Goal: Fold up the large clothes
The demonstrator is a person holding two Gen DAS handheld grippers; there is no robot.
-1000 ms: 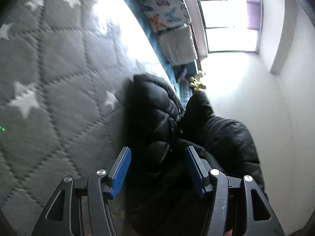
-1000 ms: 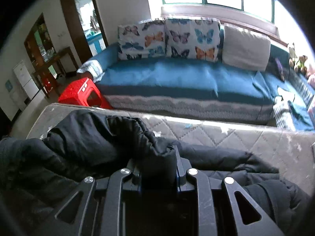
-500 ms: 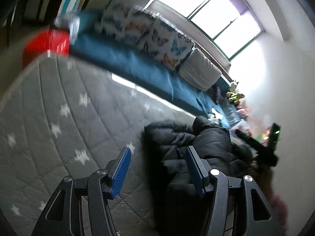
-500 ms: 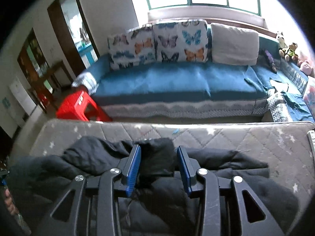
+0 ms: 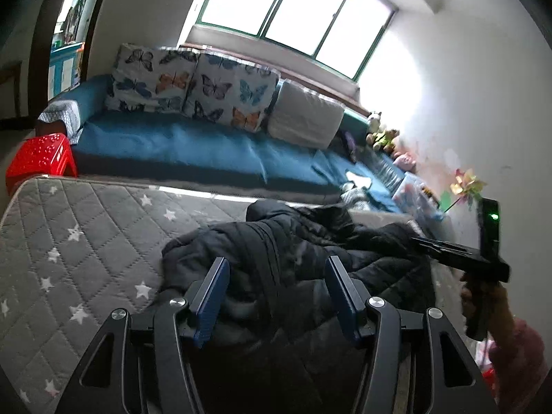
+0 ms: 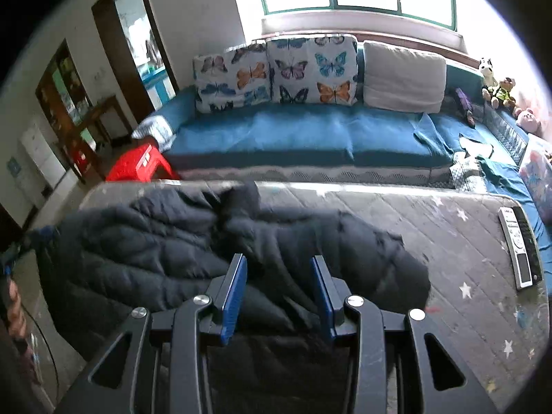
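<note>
Grey star-quilted mattress (image 6: 448, 227), blue sofa (image 6: 310, 138) behind. Black puffer jacket (image 6: 165, 241) lies bunched across the mattress. Left gripper (image 5: 276, 276) above jacket, jaws apart, empty. Right gripper (image 6: 277, 276) above jacket, jaws apart, gripping nothing. Remote (image 6: 519, 248) at mattress edge.

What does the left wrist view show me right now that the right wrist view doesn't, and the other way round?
Only the left wrist view: a pinwheel by the wall, and the right gripper seen from the side, held in a hand.

Only the right wrist view: two remote controls at the mattress's right edge, and the cabinet beyond the doorway.

Both: the black puffer jacket crumpled on the star-quilted mattress, the blue sofa, the butterfly cushions, the red stool; each view's own jaws are open and empty.
</note>
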